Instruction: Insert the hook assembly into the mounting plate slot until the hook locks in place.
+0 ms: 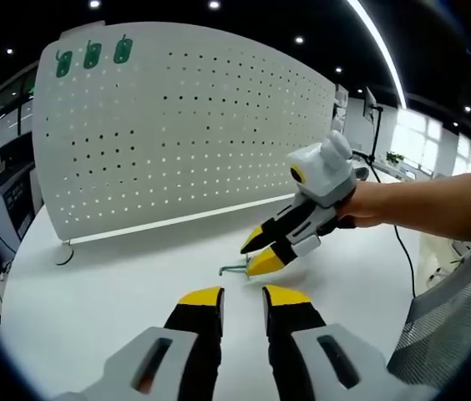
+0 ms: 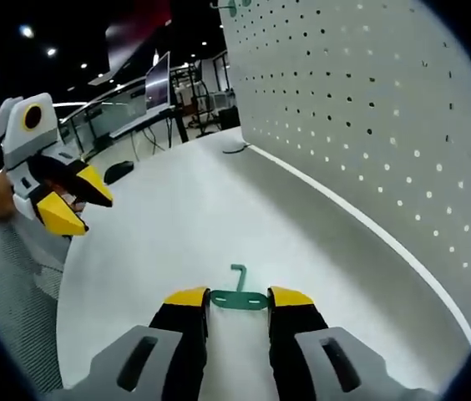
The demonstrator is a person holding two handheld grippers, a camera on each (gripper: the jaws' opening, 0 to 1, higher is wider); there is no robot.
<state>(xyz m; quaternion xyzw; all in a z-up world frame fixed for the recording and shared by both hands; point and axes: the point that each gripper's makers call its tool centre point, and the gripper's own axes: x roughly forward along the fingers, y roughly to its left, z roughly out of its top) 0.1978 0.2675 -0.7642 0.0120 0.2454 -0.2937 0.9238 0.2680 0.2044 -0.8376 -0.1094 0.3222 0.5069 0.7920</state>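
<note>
A small green hook assembly (image 2: 240,299) sits low at the white table top, its flat plate spanning the gap between the fingertips of my right gripper (image 2: 239,297). Both plate ends touch the yellow tips, so that gripper is shut on it, and the hook's stem points away from the camera. In the left gripper view the same hook (image 1: 234,269) pokes out left of the right gripper (image 1: 259,252), which a person's hand holds. My left gripper (image 1: 243,296) stands open just short of it, with nothing between its fingers. The white perforated mounting plate (image 1: 177,125) stands upright behind.
Three green hooks (image 1: 92,54) hang at the board's top left corner. The board's foot (image 1: 66,251) rests on the white table (image 1: 93,301). In the right gripper view the board (image 2: 369,125) rises on the right, and the left gripper (image 2: 60,200) hovers at the left. Desks and monitors stand beyond the table.
</note>
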